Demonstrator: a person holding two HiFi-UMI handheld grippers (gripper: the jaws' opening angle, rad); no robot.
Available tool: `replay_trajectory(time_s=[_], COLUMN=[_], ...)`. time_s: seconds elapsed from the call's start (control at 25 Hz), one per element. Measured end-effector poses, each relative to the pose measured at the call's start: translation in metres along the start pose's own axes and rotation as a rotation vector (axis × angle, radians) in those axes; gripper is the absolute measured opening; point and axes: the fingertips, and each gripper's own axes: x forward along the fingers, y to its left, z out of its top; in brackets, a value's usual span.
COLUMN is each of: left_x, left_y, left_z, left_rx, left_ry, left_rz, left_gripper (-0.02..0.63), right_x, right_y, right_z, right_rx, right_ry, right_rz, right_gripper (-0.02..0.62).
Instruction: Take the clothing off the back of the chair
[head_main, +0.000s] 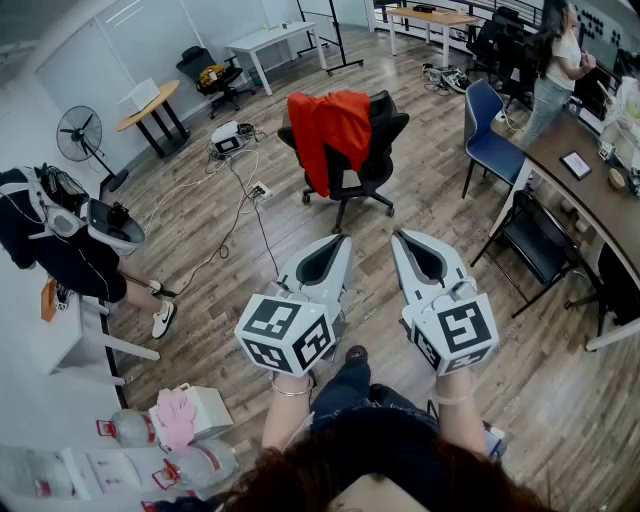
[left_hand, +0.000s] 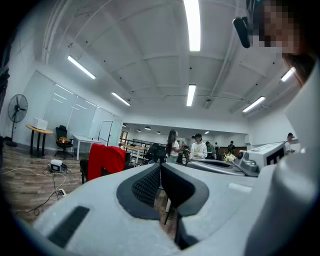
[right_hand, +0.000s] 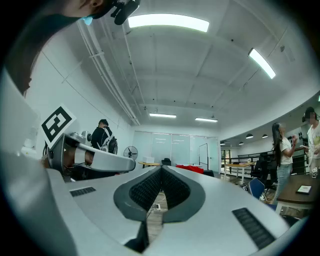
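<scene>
The red cloth garment (head_main: 326, 132) hangs over the back of the black swivel office chair (head_main: 378, 150). Right of that chair stands a blue padded chair (head_main: 492, 138), and far to its left a black pedestal fan (head_main: 80, 133). The left tool (head_main: 343, 240) and the right tool (head_main: 398, 238) lie side by side before the chair, well apart from it.

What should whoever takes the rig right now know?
Left tongs: shut, empty, held level.
Right tongs: shut, empty, held level.
Things: the red clothing hangs over the back of the black office chair, which stands ahead of the person, well apart from both tongs.
Done: nothing yet; the clothing is untouched.
Left: walk up to the chair, open the tongs, grip the clothing and lift it off the back.
</scene>
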Motion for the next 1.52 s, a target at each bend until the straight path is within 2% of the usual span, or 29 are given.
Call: replay_trajectory(time_s=[0.6,1.16,1.52], left_x=[0.047,0.107,0.134], left_y=[0.044,0.122,0.174], left_z=[-0.001,0.016,0.026], left_rx=[-0.032,-0.040,-0.032], left_ry=[0.009,0.000,0.006], left_rz=[-0.007,-0.029,-0.061], left_gripper=[0.021,0.023,0.023], right_x=[0.051,0.141,0.204], right_y=[-0.030,-0.061,-0.067], right_z=[-0.010,-0.022,-0.027], right_rx=[0.037,0.047,0.047], right_ry=[-0.013,-0.001,0.008], right_rz=[0.005,-0.009,-0.010], right_gripper=[-0.006,-0.005,0.020])
